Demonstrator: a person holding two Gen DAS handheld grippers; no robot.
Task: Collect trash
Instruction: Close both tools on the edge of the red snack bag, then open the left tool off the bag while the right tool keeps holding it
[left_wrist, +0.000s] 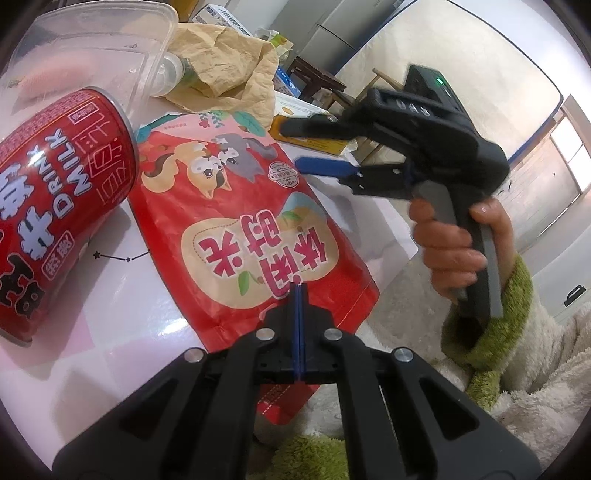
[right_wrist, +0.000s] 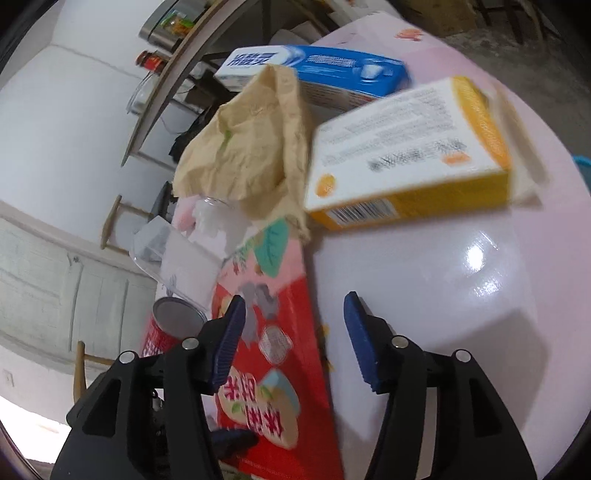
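Observation:
A red snack bag (left_wrist: 221, 206) (right_wrist: 273, 354) with cartoon animals lies flat on the glossy white and pink table (right_wrist: 443, 280). My left gripper (left_wrist: 299, 290) is shut, its blue pads together over the bag's near end; whether they pinch the bag is hidden. To the left of the bag a red milk-drink can (left_wrist: 55, 206) (right_wrist: 166, 325) lies on its side. My right gripper (right_wrist: 295, 299) (left_wrist: 295, 146) hovers open above the bag's far right edge with nothing between its fingers. A hand in a green-cuffed fleece sleeve holds it.
A crumpled brown paper bag (left_wrist: 229, 55) (right_wrist: 251, 147) lies behind the snack bag, over a plastic bottle (left_wrist: 170, 74). A clear plastic tub (left_wrist: 92, 48) stands far left. A yellow and white carton (right_wrist: 406, 158) and a blue and white box (right_wrist: 321, 66) lie further back.

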